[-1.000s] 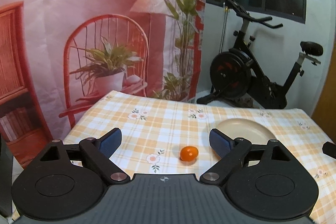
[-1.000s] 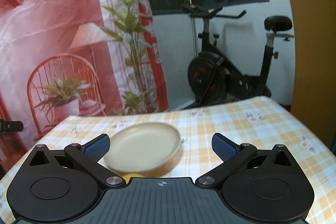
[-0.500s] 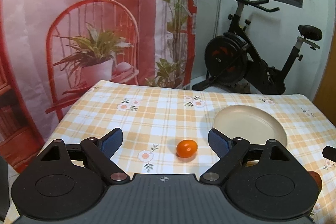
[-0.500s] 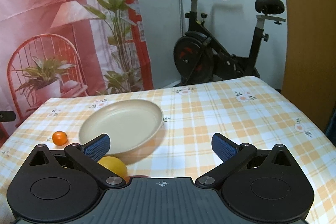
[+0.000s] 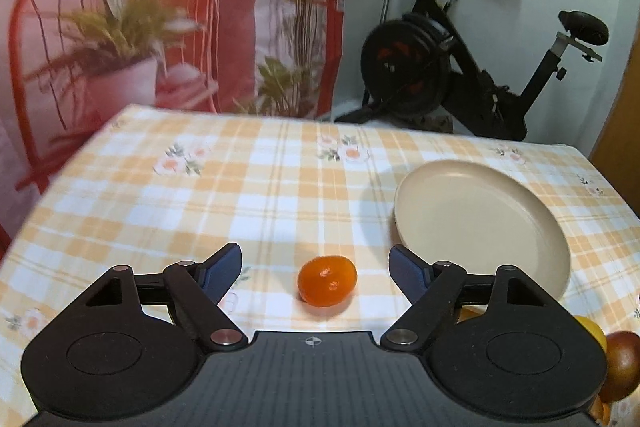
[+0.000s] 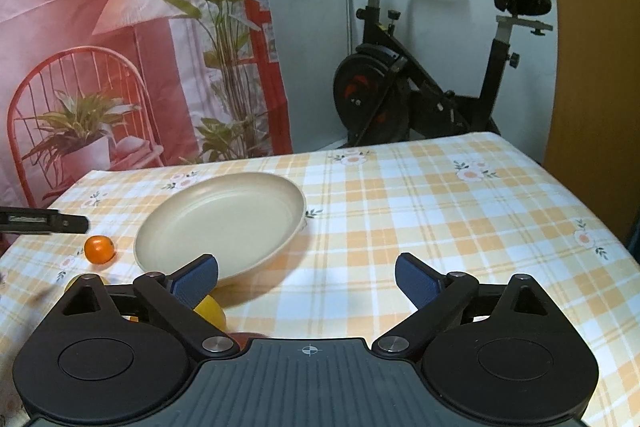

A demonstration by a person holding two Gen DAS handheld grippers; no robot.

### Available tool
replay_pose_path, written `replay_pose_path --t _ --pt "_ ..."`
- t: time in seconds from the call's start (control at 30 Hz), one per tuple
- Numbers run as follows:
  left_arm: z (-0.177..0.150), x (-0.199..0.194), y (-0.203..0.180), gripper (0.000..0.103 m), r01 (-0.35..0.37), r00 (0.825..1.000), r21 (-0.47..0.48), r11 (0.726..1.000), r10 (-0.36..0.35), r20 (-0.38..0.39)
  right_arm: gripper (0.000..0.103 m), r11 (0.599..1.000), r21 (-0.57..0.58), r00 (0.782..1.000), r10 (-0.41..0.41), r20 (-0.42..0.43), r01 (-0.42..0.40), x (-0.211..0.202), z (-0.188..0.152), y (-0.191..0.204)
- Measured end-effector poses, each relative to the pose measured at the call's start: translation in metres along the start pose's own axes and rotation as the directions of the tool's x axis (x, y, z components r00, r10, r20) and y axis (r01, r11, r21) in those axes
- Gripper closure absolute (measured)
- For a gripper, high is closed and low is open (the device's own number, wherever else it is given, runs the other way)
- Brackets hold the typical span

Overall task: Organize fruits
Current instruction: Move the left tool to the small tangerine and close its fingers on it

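the left gripper (image 5: 316, 269) has dropped closer, its spread jaws closing around the small round orange fruit (image 5: 327, 286), untouched; the right gripper (image 6: 307, 277), closing too, holds nothing.

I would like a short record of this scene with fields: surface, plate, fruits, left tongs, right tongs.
surface: table with orange checked cloth
plate: beige plate, nothing in it
fruits: small orange fruit on the cloth left of the plate; yellow fruit and brown-red fruit near the plate's front edge
left tongs: left tongs closing, the orange fruit between the pads, not touched
right tongs: right tongs closing, nothing between the pads
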State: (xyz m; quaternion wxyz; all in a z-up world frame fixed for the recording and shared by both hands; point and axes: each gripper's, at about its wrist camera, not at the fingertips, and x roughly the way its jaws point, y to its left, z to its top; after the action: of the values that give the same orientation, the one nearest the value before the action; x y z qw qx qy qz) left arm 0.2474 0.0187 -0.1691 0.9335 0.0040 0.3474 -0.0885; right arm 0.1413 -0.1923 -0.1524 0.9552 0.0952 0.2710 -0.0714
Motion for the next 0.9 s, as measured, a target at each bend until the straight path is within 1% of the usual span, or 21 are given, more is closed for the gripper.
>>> replay_pose_path --t 0.2,0.4,0.53,0.6,0.67,0.7,0.73,0.77,0.9 --pt "-0.004 0.024 0.001 0.023 0.017 0.999 -0.001 1.0 -0.017 -0.039 0.008 1.0 0.015 1.0 0.002 -0.019 -0.002 0.006 -0.002 -0.004" --pt "-0.008 0.037 0.0 0.027 0.026 0.998 0.01 1.0 -0.026 -0.065 0.009 1.0 0.027 0.999 0.015 -0.037 -0.014 0.01 -0.003 -0.006" --pt "-0.008 0.043 0.0 0.035 0.033 0.997 0.01 0.999 -0.032 -0.072 0.009 0.999 0.033 0.998 0.028 -0.05 -0.027 0.013 -0.003 -0.007" --pt "-0.008 0.045 0.0 0.042 0.036 0.996 0.004 0.999 -0.035 -0.078 0.009 0.999 0.036 0.998 0.037 -0.055 -0.035 0.013 -0.003 -0.006" --pt "-0.008 0.05 0.002 0.053 0.035 0.995 -0.005 0.999 -0.035 -0.094 0.009 0.998 0.036 0.997 0.044 -0.058 -0.042 0.013 -0.003 -0.005" --pt "-0.009 0.049 0.002 0.055 0.032 0.995 -0.004 0.999 -0.033 -0.093 0.009 0.998 0.036 0.997 0.047 -0.059 -0.045 0.013 -0.003 -0.005" --pt "-0.009 0.049 0.002 0.059 0.037 0.995 -0.002 0.999 -0.037 -0.09 0.009 0.998 0.036 0.997 0.05 -0.059 -0.048 0.013 -0.003 -0.004" --pt "-0.009 0.048 0.002 0.06 0.049 0.995 -0.005 0.999 -0.049 -0.092 0.009 0.998 0.036 0.997 0.052 -0.06 -0.05 0.013 -0.003 -0.004" --pt "-0.012 0.046 0.001 0.06 0.037 0.995 0.013 0.999 -0.036 -0.091 0.011 0.998 0.037 0.996 0.06 -0.069 -0.057 0.013 -0.003 -0.004"
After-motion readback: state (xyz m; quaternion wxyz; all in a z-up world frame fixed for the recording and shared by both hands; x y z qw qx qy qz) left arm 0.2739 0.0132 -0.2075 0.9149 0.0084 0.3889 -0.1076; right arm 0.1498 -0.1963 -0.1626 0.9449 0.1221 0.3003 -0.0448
